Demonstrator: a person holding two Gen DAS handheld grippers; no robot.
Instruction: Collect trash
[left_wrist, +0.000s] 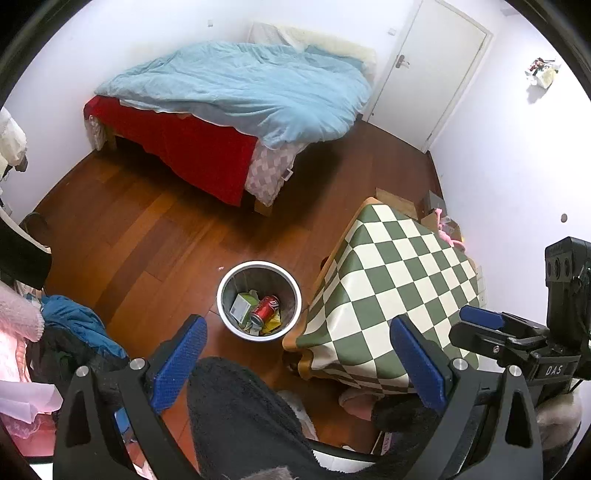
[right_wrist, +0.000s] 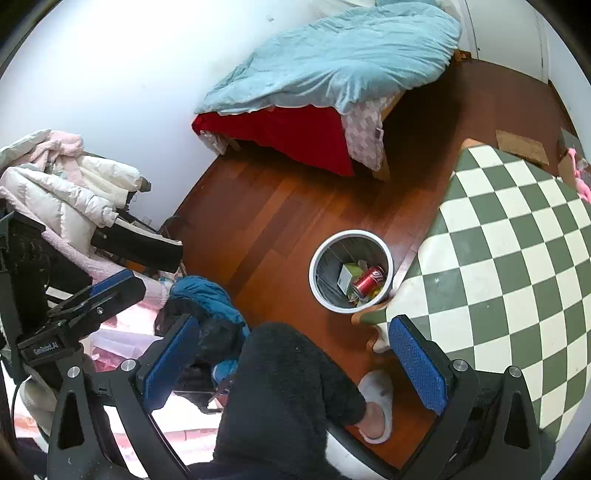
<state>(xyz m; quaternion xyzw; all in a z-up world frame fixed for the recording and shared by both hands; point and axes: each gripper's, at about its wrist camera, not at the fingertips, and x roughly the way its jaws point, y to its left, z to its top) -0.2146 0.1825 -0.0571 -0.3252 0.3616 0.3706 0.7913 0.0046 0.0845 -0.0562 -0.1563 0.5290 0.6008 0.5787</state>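
Note:
A white-rimmed trash bin (left_wrist: 221, 291) stands on the wood floor beside the table; it also shows in the right wrist view (right_wrist: 314, 275). Inside lie a red soda can (left_wrist: 265, 309) (right_wrist: 368, 280), a green-and-white carton (left_wrist: 242, 306) (right_wrist: 347, 276) and yellow wrappers. My left gripper (left_wrist: 301, 354) is open and empty, held above and short of the bin. My right gripper (right_wrist: 295, 358) is open and empty, also above the floor near the bin. The right gripper also shows in the left wrist view (left_wrist: 480, 319).
A table with a green-and-white checkered cloth (left_wrist: 399, 280) (right_wrist: 517, 258) stands right of the bin. A bed with a blue duvet (left_wrist: 240, 85) (right_wrist: 332, 55) is beyond. Clothes are piled at the left (left_wrist: 66, 325) (right_wrist: 66, 192). The person's dark-trousered leg (right_wrist: 288, 387) and slipper (right_wrist: 376, 402) are below.

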